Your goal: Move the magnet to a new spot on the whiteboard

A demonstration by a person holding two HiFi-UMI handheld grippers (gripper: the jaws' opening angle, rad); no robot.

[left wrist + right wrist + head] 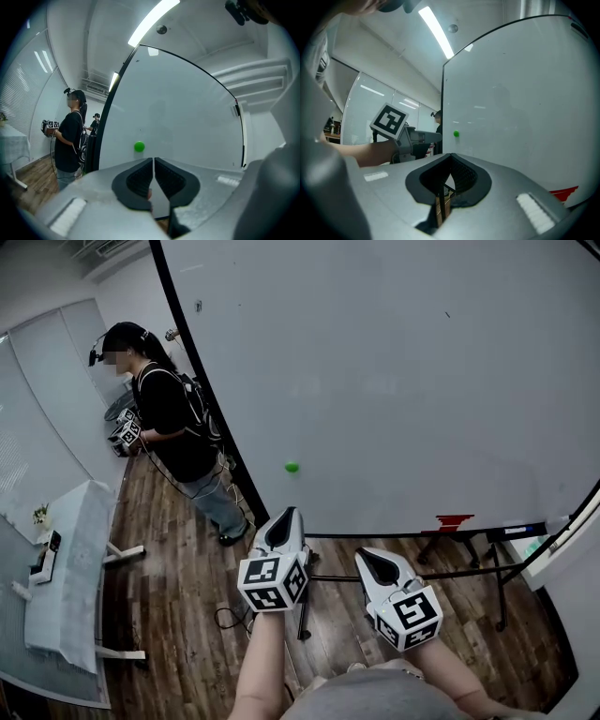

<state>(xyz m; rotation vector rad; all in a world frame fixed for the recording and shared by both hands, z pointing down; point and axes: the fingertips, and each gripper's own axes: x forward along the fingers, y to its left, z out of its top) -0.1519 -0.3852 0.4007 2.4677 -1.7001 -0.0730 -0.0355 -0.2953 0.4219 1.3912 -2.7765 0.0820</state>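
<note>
Left hand-held gripper (286,515) and right hand-held gripper (367,555), jaws together and empty, face the green magnet (292,466) on the whiteboard (403,371).

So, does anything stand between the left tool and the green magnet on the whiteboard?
Nothing visible does. The magnet sits alone on the whiteboard, with bare board all around it. The left tool is shut and empty, short of the board, with only open air between it and the magnet.
</note>
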